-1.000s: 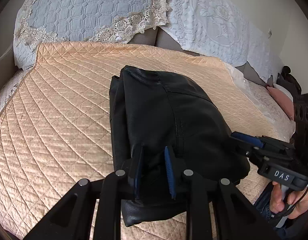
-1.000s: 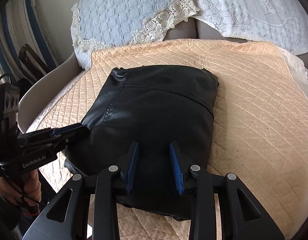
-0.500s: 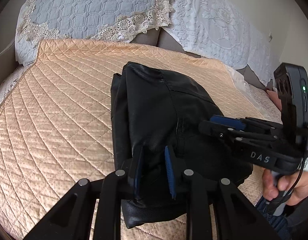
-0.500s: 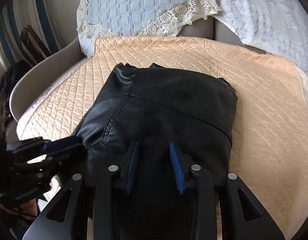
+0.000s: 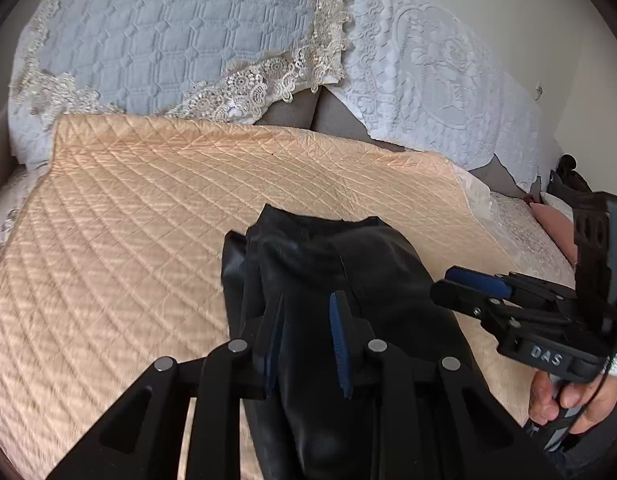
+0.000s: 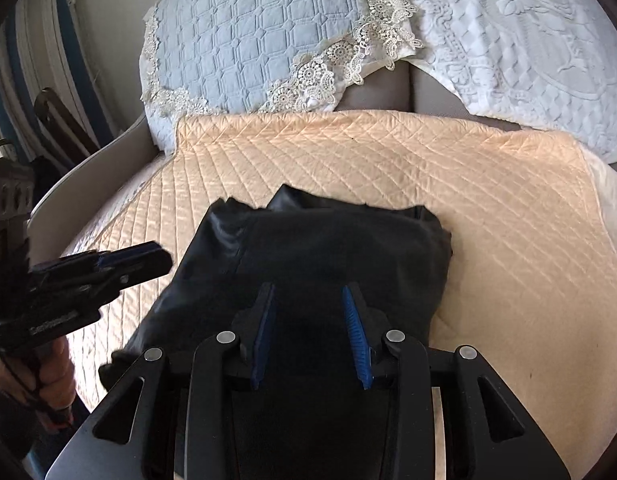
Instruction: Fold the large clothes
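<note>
The folded black leather garment [image 6: 328, 264] lies on the bed's peach quilt [image 6: 488, 200], long axis running toward the pillows (collar end farthest). Both the left hand-held gripper [image 5: 306, 340] and right hand-held gripper [image 6: 310, 336] stand parted, grasping nothing.

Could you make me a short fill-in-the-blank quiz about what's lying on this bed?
1. The folded garment is ____ in colour.
2. It lies on a quilted bedspread coloured ____.
3. The pale blue pillow is trimmed with ____.
4. Each gripper's fingers carry pads coloured ____.

Missing words: black; peach; lace; blue
</note>
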Tool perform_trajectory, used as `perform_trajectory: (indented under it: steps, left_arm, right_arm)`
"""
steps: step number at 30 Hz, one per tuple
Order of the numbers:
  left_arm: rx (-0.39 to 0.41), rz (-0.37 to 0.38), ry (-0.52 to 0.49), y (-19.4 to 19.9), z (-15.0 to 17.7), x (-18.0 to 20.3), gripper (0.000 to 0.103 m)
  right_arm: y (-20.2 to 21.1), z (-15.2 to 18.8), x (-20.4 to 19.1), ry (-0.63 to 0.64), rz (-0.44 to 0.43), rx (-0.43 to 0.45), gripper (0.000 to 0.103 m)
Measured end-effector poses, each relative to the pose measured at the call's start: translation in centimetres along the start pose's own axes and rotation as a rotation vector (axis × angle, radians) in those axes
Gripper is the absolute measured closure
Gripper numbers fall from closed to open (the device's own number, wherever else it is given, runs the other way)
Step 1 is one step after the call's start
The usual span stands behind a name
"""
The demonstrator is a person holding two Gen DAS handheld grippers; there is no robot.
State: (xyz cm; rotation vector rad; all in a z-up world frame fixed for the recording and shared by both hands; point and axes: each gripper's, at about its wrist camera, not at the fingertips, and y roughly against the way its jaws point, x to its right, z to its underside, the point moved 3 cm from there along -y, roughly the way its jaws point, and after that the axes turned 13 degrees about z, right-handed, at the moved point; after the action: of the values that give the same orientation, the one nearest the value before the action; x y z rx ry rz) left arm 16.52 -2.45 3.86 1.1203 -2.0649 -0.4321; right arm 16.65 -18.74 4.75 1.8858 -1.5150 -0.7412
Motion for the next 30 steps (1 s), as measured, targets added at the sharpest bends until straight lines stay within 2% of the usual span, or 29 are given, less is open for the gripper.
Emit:
perform_trajectory:
  steps: [2, 5, 8, 13, 16, 19, 22, 24, 27, 30]
  left_arm:
    - [-0.027, 0.013, 0.005, -1.9, -1.2, -0.8, 0.078]
    - [-0.072, -0.021, 0.015, -4.3, -1.7, -2.3, 0.078]
    - [-0.094, -0.033, 0.030, -5.1, -0.7, -3.3, 0.078]
    - [-0.095, -0.053, 0.008, -4.2, 1.8, -3.3, 0.079]
    - [-0.061, -0.031, 0.053, -2.0, 3.0, -3.0, 0.079]
    - [-0.028, -0.003, 0.085, 0.4, 4.4, -1.8, 0.079]
    - [-0.008, 0.042, 0.103, 2.4, 6.4, -0.2, 0.079]
    - [0.004, 0.046, 0.103, 3.3, 7.6, 0.4, 0.079]
    - [0.014, 0.052, 0.166, 3.6, 9.2, -0.3, 0.079]
    - [0.027, 0.045, 0.210, 3.8, 9.9, -1.1, 0.080]
  right_arm:
    - [-1.3, -1.5, -0.1, 0.015, 0.005, -0.019, 0.067]
    - [-4.2, -3.0, -0.7, 0.045, -0.006, -0.090, 0.069]
    - [-8.1, -3.9, -2.0, 0.108, 0.020, -0.188, 0.071]
    - [-11.4, -4.9, -3.9, 0.175, 0.050, -0.231, 0.071]
    - [-11.5, -5.2, -4.0, 0.189, 0.070, -0.217, 0.071]
    - [-9.2, -6.0, -3.6, 0.170, 0.072, -0.161, 0.071]
    - [-6.1, -6.2, -4.4, 0.168, -0.013, -0.103, 0.071]
    - [-5.8, -5.8, -5.7, 0.226, -0.019, -0.112, 0.071]
    - [-8.0, -5.1, -8.2, 0.341, 0.018, -0.161, 0.071]
    - [-10.7, -4.9, -9.0, 0.350, 0.031, -0.214, 0.071]
